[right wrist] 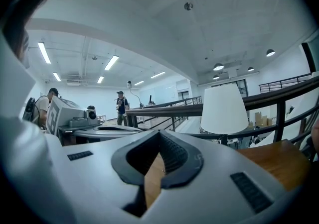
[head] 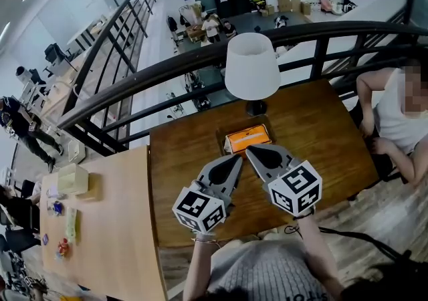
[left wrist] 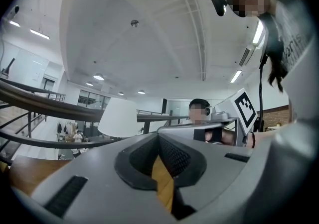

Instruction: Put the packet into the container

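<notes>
An orange packet (head: pixel 247 138) lies flat inside a shallow dark container (head: pixel 221 141) on the brown wooden table (head: pixel 321 139), just in front of the lamp base. My left gripper (head: pixel 238 157) and right gripper (head: pixel 249 150) hover side by side just short of the container, tips pointing at its near edge. Both are shut with nothing between their jaws. In the left gripper view the left gripper (left wrist: pixel 158 136) has its jaws meeting at the tip. The right gripper (right wrist: pixel 159 133) looks the same in the right gripper view. Neither gripper view shows the packet.
A white-shaded lamp (head: pixel 252 65) stands behind the container. A person in a white top (head: pixel 394 119) sits at the table's right end. A paler table (head: pixel 114 226) adjoins on the left, carrying a tissue box (head: pixel 72 179) and small items. A black railing (head: pixel 200 59) runs behind.
</notes>
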The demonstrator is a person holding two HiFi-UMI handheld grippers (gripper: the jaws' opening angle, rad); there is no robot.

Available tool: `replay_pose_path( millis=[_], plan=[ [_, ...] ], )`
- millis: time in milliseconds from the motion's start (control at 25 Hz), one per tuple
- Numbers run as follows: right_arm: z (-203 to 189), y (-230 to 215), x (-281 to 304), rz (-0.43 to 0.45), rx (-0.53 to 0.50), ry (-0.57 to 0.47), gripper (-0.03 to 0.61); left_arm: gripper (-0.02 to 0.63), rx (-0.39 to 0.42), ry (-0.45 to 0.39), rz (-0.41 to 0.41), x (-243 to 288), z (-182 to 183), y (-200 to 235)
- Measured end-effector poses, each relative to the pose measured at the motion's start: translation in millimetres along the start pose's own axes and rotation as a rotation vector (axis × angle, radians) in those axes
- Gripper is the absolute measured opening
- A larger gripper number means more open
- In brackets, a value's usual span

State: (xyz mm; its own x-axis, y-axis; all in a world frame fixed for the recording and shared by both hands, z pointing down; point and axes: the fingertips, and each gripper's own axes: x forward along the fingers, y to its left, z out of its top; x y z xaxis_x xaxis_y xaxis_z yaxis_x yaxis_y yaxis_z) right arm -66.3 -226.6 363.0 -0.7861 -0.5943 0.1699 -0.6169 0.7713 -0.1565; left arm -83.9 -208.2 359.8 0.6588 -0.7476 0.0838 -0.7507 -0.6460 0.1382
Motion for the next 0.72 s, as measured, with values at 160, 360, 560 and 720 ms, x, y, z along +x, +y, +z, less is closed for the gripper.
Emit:
replay_pose_path(
  millis=[160,360,560,720],
  plan=[
    [-0.2,-0.7,-1.3,0.008,0.007,-0.012,0.011,0.005,0.003,-0.001,-0.002,1.6,0.7,-0.5],
    [3.4,-2.8,-3.8,0.014,0.004,-0.016,0.011,0.005,0.007,-0.004,-0.001,4.4,5.6,-1.7],
    [0.7,-3.2,-3.2,0.016,-0.001,-0.009,0.011,0.005,0.012,0.003,0.000,5.2,4.0,-2.0],
    [-2.8,-3.8,-4.5,0.016,-0.008,0.004,0.011,0.005,0.032,0.019,0.001,7.1,2.5,-5.9]
  ],
)
